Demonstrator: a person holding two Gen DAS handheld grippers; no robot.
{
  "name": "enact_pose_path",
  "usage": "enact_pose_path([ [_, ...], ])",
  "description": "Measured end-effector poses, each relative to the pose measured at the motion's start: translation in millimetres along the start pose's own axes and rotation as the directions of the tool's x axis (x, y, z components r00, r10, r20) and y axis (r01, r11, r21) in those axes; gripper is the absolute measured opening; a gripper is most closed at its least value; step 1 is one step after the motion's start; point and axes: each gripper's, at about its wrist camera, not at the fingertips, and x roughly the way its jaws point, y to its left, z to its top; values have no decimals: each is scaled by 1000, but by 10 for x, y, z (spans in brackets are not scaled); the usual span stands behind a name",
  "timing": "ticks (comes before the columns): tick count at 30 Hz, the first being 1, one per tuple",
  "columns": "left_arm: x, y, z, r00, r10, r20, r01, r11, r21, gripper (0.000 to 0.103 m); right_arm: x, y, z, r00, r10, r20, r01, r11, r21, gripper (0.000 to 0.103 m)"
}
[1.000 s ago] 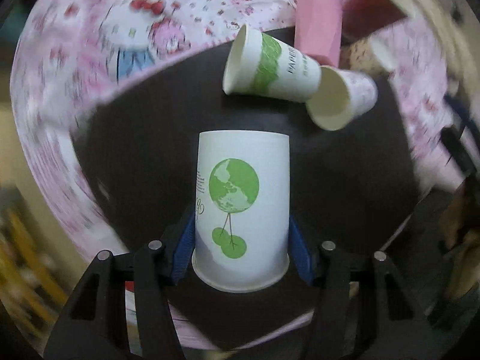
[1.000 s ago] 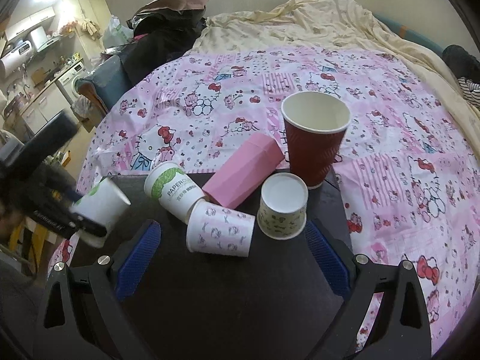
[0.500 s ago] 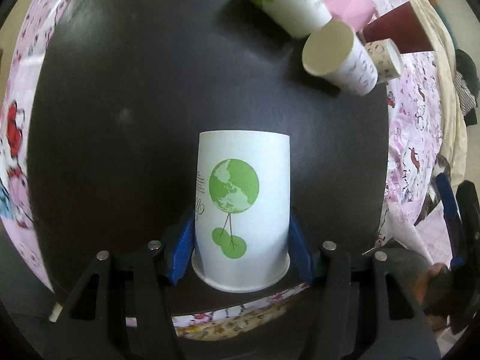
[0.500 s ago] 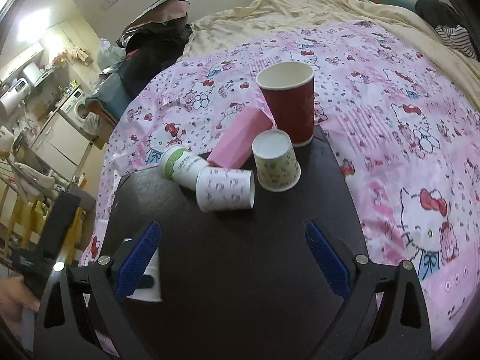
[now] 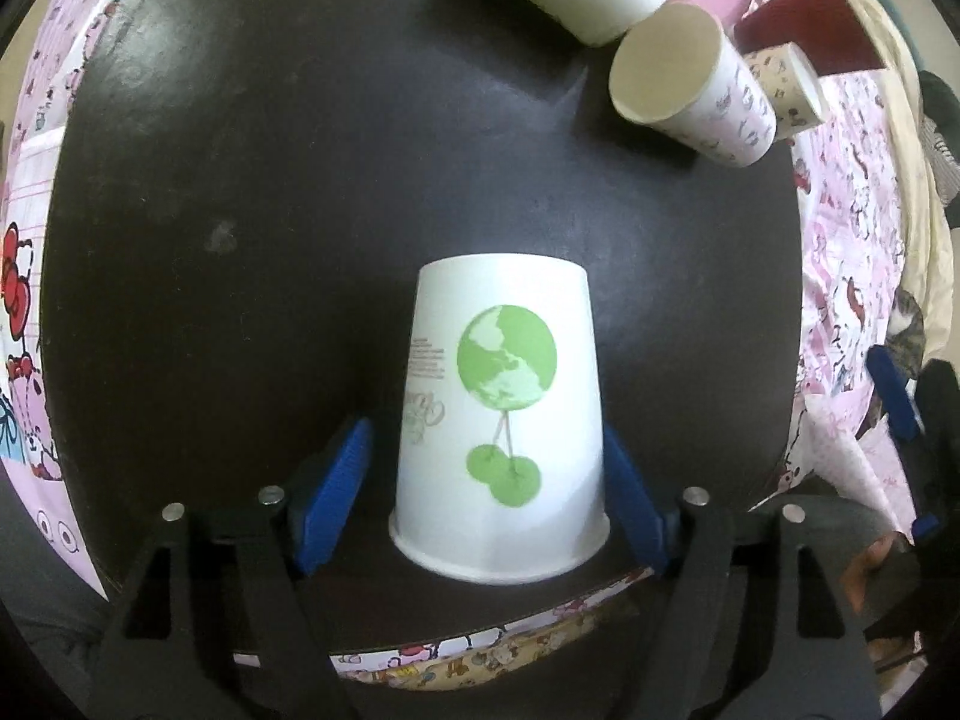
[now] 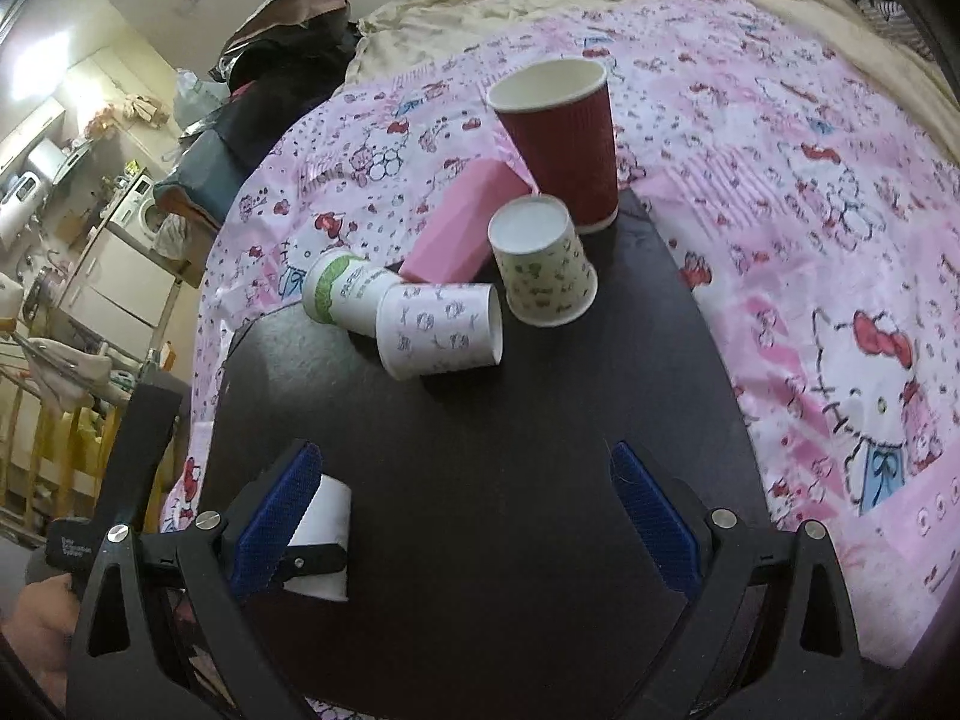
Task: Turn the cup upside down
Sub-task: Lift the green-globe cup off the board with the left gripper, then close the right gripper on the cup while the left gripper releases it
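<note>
Left wrist view shows me the smooth white paper cup (image 5: pixel 501 420) with its green globe print, rim down on the matte dark round worktop (image 5: pixel 300 180), between my left gripper (image 5: pixel 489 498) fingers, whose ribbed blue pads stand slightly off its sides. My right gripper (image 6: pixel 465 516) fingers are spread wide, holding nothing.

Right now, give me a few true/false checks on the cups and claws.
1. The red cup stands mouth up. True.
2. The right claw grips a cup. False: it is open, with nothing between its pads.
3. The white patterned cup lies on its side. True.
4. The globe cup sits between the right claw's pads. False: it is between the left claw's.
5. The pink box lies alone, apart from the cups. False: it is wedged among them.
</note>
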Motion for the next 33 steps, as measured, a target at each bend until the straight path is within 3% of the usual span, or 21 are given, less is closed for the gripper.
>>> enact_pose_path([
  [5, -44, 25, -49, 1000, -27, -6, 27, 1000, 10, 74, 126, -99, -1, 994, 97, -57, -92, 992, 88, 99],
  [15, -132, 17, -131, 999, -53, -11, 53, 997, 59, 75, 287, -19, -21, 984, 131, -117, -120, 988, 97, 99],
  [20, -312, 130, -263, 996, -85, 0, 85, 993, 79, 75, 539, 143, 41, 952, 203, -228, -188, 978, 89, 94],
  [22, -388, 190, -307, 997, -74, 33, 71, 994, 88, 81, 638, 227, 31, 940, 214, -266, -202, 977, 73, 93],
  [27, -504, 336, -373, 994, -96, 54, 90, 989, 114, 82, 992, 411, -71, 887, 244, -392, -233, 969, 76, 84],
  [31, -535, 393, -428, 993, -83, 80, 69, 985, 161, 82, 1191, 524, -104, 864, 222, -452, -222, 974, 55, 83],
  [33, -527, 402, -432, 992, -73, 99, 54, 982, 181, 82, 1294, 542, -112, 862, 167, -479, -176, 984, 27, 77],
])
